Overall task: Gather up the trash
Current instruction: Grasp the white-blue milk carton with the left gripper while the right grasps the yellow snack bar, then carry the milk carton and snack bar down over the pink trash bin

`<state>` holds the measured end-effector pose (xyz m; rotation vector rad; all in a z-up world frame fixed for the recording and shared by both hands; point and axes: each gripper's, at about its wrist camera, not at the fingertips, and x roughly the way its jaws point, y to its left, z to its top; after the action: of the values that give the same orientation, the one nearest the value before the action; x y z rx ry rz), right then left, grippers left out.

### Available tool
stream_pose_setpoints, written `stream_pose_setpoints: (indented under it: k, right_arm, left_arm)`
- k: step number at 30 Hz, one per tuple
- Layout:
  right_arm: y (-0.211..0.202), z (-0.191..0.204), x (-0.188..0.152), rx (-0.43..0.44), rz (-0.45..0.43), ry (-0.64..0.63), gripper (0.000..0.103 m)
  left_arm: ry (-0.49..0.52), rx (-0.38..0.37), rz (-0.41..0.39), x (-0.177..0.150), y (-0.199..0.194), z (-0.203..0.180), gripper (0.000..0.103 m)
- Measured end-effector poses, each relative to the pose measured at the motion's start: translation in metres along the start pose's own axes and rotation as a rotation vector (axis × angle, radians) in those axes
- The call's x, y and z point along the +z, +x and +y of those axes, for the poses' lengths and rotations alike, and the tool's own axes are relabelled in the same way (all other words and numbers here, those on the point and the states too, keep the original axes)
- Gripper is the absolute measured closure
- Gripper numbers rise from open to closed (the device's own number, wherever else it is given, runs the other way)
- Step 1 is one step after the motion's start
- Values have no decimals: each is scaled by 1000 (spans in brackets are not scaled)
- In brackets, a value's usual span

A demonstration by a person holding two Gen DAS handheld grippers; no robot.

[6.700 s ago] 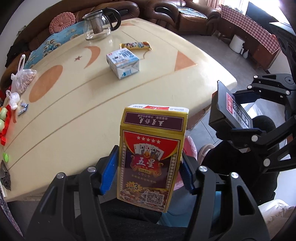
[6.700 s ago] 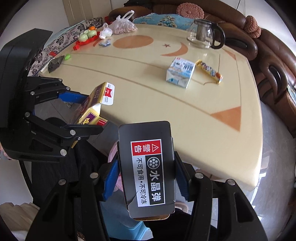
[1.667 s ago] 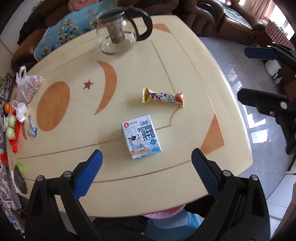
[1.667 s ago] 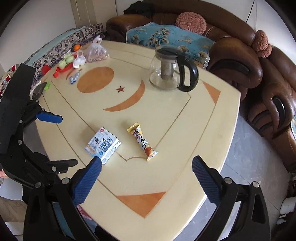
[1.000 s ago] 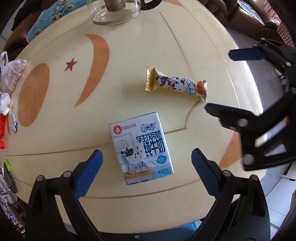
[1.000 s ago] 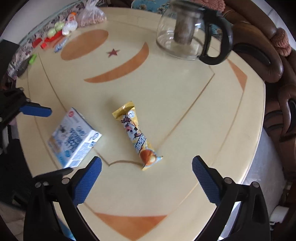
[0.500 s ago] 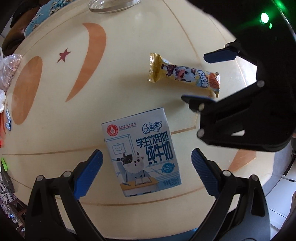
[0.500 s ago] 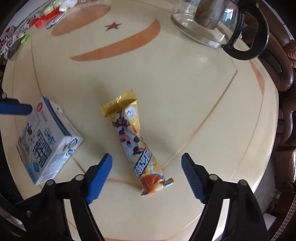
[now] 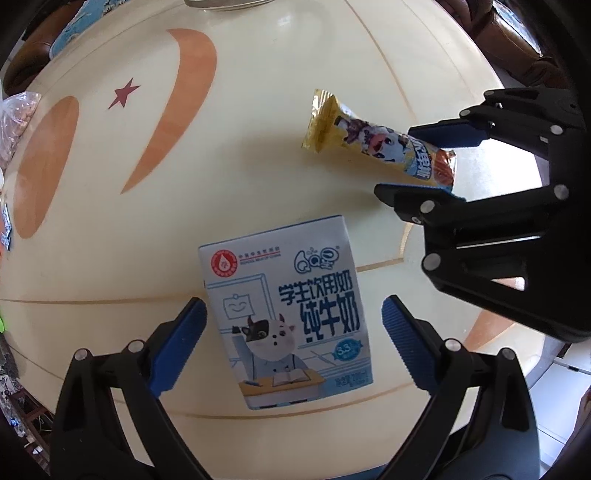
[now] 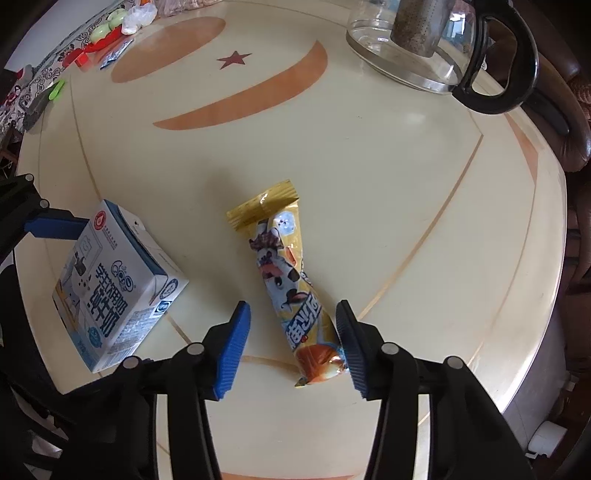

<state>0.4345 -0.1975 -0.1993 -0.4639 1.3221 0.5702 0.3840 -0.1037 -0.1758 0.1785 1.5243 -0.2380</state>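
A blue and white milk carton lies flat on the cream table. My left gripper is open, its blue pads on either side of the carton's near half. A yellow snack wrapper lies to the right of the carton. My right gripper is open, its pads astride the wrapper's near end, the right pad close against it. The right gripper also shows in the left wrist view, around the wrapper.
A glass teapot with a black handle stands at the far side. Small toys and a bag of snacks lie at the far left edge. Brown sofas ring the table. The table's near edge is just below both grippers.
Both grippers have come down closer to the table. The right gripper's jaws have narrowed around the wrapper's end. The left gripper now straddles the carton.
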Motion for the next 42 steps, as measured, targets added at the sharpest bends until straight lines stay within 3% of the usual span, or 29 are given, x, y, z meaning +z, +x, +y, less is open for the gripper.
stream_pose_setpoints:
  k: [2, 5, 7, 11, 13, 22, 33, 42]
  right_arm:
    - [-5, 4, -4, -2, -5, 9, 63]
    - [-8, 8, -7, -8, -12, 19, 78]
    - [-9, 11, -7, -19, -13, 24, 78]
    - [-12, 22, -5, -36, -17, 42, 78]
    - [-10, 26, -7, -52, -21, 53, 78]
    - [-17, 35, -19, -103, -43, 126, 78]
    - [-110, 70, -62, -167, -221, 153, 78]
    - [-192, 128, -109, -198, -349, 138, 78]
  left_arm:
    - [-5, -6, 3, -4, 4, 5, 9]
    - [-13, -6, 2, -3, 1, 13, 11]
    - [-17, -10, 11, -3, 4, 19, 19]
    - [-23, -25, 23, -2, 8, 28, 25]
    - [-18, -11, 16, -2, 5, 32, 35]
    - [-52, -46, -32, -12, -12, 61, 35]
    - [-64, 76, -204, -69, -77, 83, 35]
    - [-27, 97, -350, -145, -136, 48, 35]
